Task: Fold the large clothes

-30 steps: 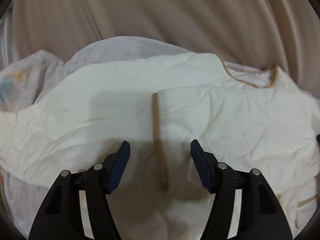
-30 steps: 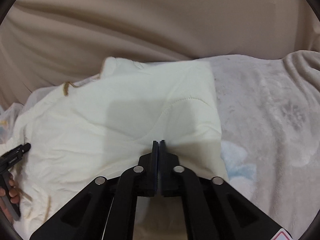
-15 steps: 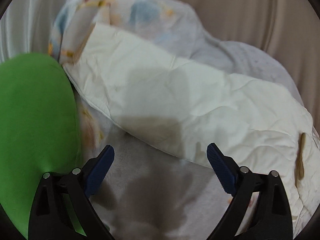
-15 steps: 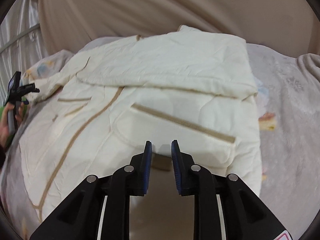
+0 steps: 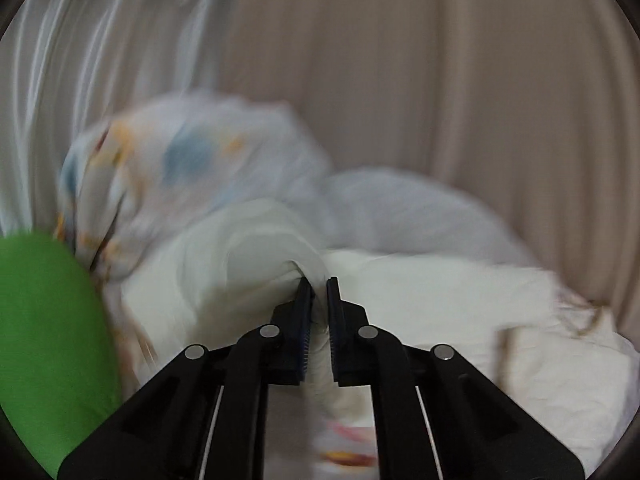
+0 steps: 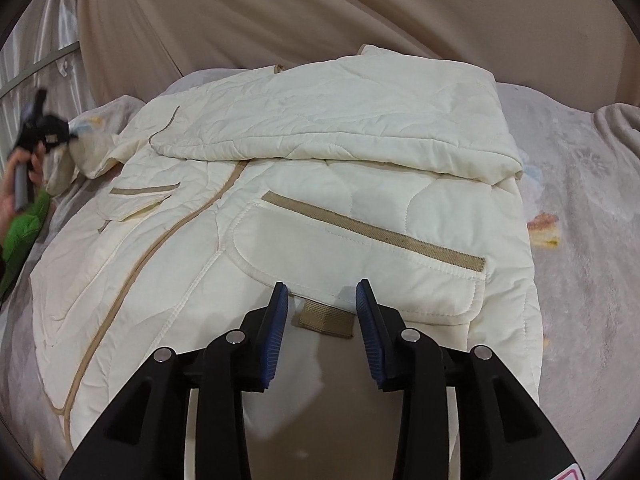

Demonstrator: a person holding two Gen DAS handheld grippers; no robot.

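A cream quilted jacket (image 6: pixel 304 216) with tan trim lies spread on the bed, one sleeve folded across its chest. My right gripper (image 6: pixel 322 300) is open and empty, above the jacket's hem by a tan tab (image 6: pixel 326 318) and a pocket. My left gripper (image 5: pixel 318 284) is shut on a bunch of the jacket's cream sleeve fabric (image 5: pixel 256 248); that view is blurred by motion. In the right wrist view the left gripper (image 6: pixel 44 128) shows at the far left, at the end of the other sleeve (image 6: pixel 96 156).
A green cushion (image 5: pixel 44 344) lies at the left. A pale printed blanket (image 6: pixel 580 208) covers the bed, bunched up (image 5: pixel 160 168) behind the sleeve. Beige curtains (image 6: pixel 320 8) hang behind the bed.
My left gripper swung left off the jacket body and closed on the sleeve end. My right gripper opened, let go of the folded sleeve and drew back to the hem.
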